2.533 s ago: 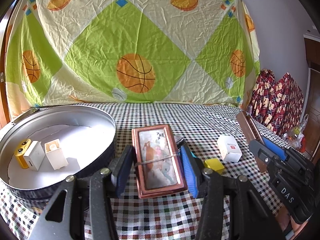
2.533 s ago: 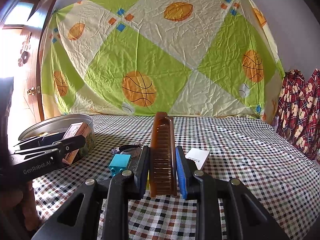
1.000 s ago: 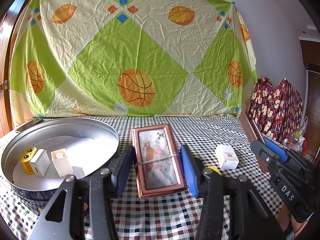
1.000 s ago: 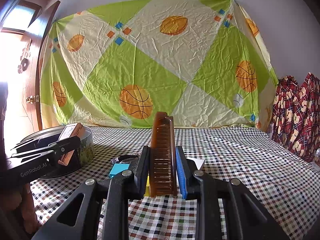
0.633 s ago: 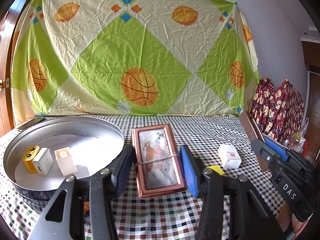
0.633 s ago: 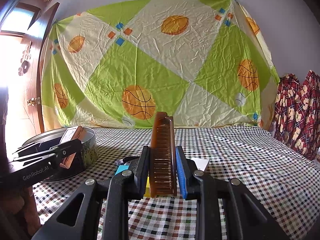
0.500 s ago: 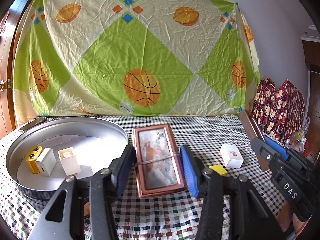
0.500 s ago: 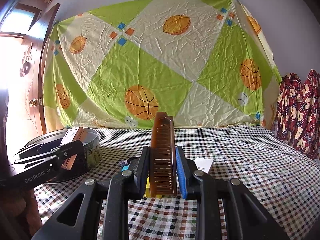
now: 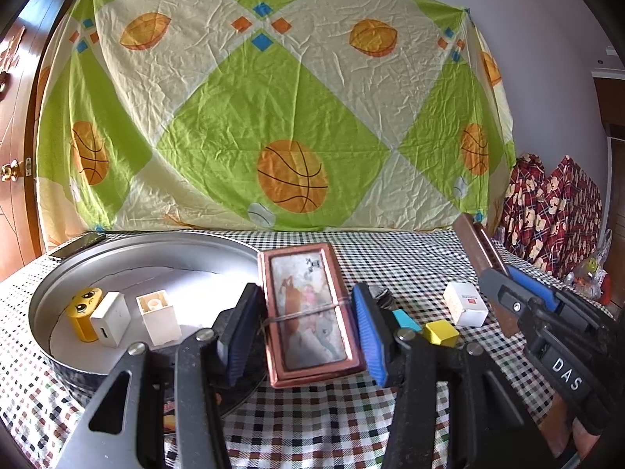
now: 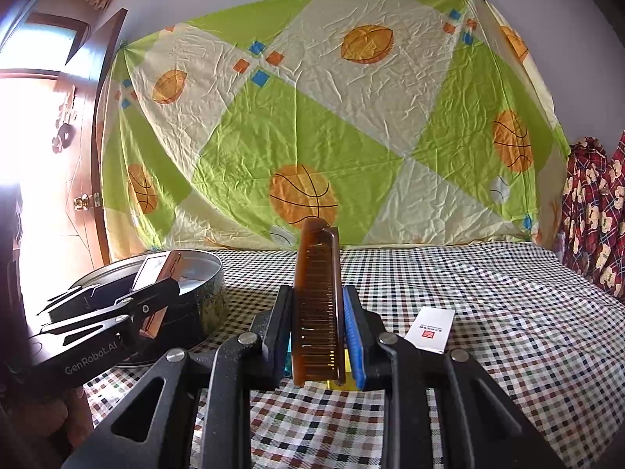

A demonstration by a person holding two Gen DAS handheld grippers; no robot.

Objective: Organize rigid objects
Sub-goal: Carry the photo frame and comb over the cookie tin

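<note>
My left gripper (image 9: 306, 314) is shut on a copper-rimmed picture case (image 9: 300, 273) with a rubber band round it, held above the checked tablecloth just right of the round metal tin (image 9: 50, 293). Inside the tin stand a yellow toy (image 9: 82, 312), a white charger (image 9: 111, 322) and a white block (image 9: 158, 316). In the right wrist view my right gripper (image 10: 317, 312) is shut on a brown comb (image 10: 316, 265) standing on edge. The left gripper (image 10: 156, 293) and its case (image 10: 154, 269) appear there at the left, beside the tin (image 10: 207, 293).
A white box (image 9: 465, 303), a yellow block (image 9: 440, 332) and a cyan block (image 9: 406, 319) lie on the cloth between the grippers. A phone (image 9: 76, 244) lies behind the tin. A basketball-print sheet (image 9: 273, 117) hangs behind the table, with patterned fabric (image 9: 554, 211) at the right.
The right gripper has shifted left with the comb, so the tin and the white box sit further right in its view. The left gripper holds nearly still with the case.
</note>
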